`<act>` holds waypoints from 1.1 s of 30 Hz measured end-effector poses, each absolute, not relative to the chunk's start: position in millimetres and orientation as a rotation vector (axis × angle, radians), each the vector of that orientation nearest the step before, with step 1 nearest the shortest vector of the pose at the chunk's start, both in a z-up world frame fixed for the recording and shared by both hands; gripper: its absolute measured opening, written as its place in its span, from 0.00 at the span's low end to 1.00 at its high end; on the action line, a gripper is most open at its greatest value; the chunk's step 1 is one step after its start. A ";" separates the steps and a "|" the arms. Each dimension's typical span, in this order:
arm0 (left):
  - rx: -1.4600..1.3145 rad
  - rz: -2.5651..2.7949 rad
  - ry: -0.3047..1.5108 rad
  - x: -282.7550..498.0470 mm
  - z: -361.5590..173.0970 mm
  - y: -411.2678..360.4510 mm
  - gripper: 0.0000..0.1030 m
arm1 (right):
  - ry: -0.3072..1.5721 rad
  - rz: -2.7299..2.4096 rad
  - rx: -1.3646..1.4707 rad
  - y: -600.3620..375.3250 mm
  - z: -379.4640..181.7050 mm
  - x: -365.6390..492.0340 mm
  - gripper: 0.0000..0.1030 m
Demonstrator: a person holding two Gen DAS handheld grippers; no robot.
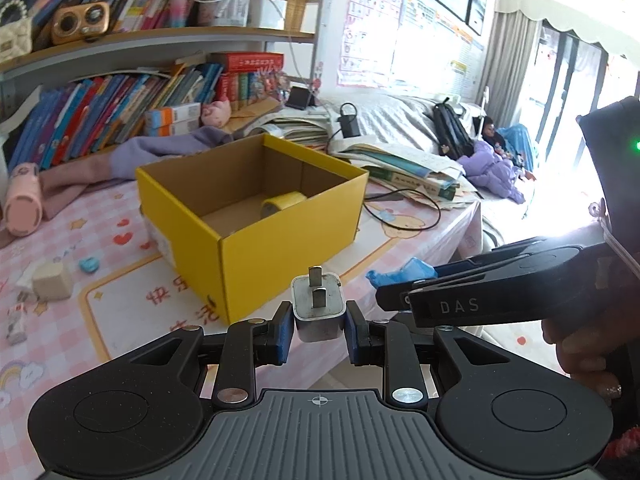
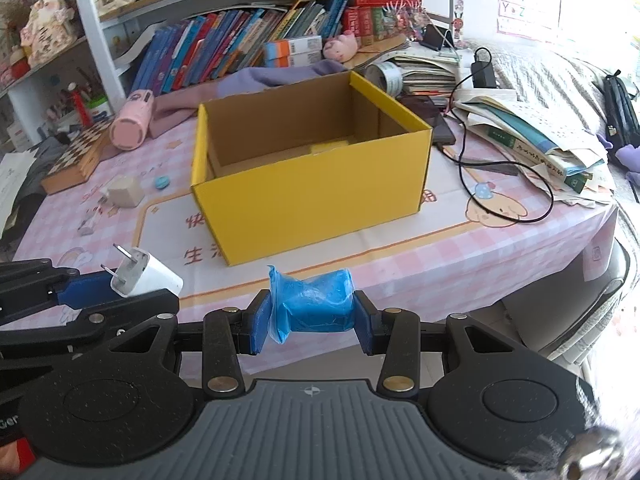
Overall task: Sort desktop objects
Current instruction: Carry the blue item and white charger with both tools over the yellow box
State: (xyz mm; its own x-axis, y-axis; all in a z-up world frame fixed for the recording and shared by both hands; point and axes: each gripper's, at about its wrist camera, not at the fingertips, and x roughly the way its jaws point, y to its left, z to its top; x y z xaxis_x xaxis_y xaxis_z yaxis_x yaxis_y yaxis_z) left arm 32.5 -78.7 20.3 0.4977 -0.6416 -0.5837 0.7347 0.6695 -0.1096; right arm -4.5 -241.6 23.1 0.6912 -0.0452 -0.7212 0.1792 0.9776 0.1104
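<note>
A white plug adapter (image 1: pixel 319 309) with its two metal prongs pointing away is pinched in my left gripper (image 1: pixel 318 326), held above the desk's near edge. My right gripper (image 2: pixel 312 320) is shut on a blue plastic roll (image 2: pixel 316 304). Both grippers hover just short of an open yellow cardboard box (image 2: pixel 312 196), which has a roll of yellow tape (image 1: pixel 282 203) on its floor. Seen from the right wrist, the adapter (image 2: pixel 146 274) and left gripper sit at the lower left. In the left wrist view, the right gripper's arm (image 1: pixel 480 292) and the blue roll (image 1: pixel 400 274) show at right.
A beige cube charger (image 2: pixel 122 192), a small blue disc (image 2: pixel 162 182) and a small tube (image 1: pixel 16 322) lie on the pink checked tablecloth (image 2: pixel 460 256) left of the box. A pink bottle (image 2: pixel 130 126), a chessboard box (image 2: pixel 76 160), stacked papers (image 2: pixel 532 136) and a black cable (image 2: pixel 508 208) surround it.
</note>
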 end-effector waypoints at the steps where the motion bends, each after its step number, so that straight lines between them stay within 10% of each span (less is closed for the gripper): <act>1: 0.166 -0.841 0.627 34.5 21.5 -82.4 0.24 | 0.791 -0.129 0.178 -244.2 24.3 -2.1 0.39; 33: 0.145 -0.443 0.629 161.6 11.9 -179.6 0.24 | 0.768 0.199 0.001 -329.0 26.5 212.4 0.38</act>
State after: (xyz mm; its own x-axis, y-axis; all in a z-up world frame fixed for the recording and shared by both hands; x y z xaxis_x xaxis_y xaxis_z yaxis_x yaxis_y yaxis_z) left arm 161.6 -179.6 11.9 0.7185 -0.3561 -0.5974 0.4428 0.8966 -0.0019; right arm 212.4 -329.0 26.5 0.7013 0.1792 -0.6900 -0.1784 0.9812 0.0735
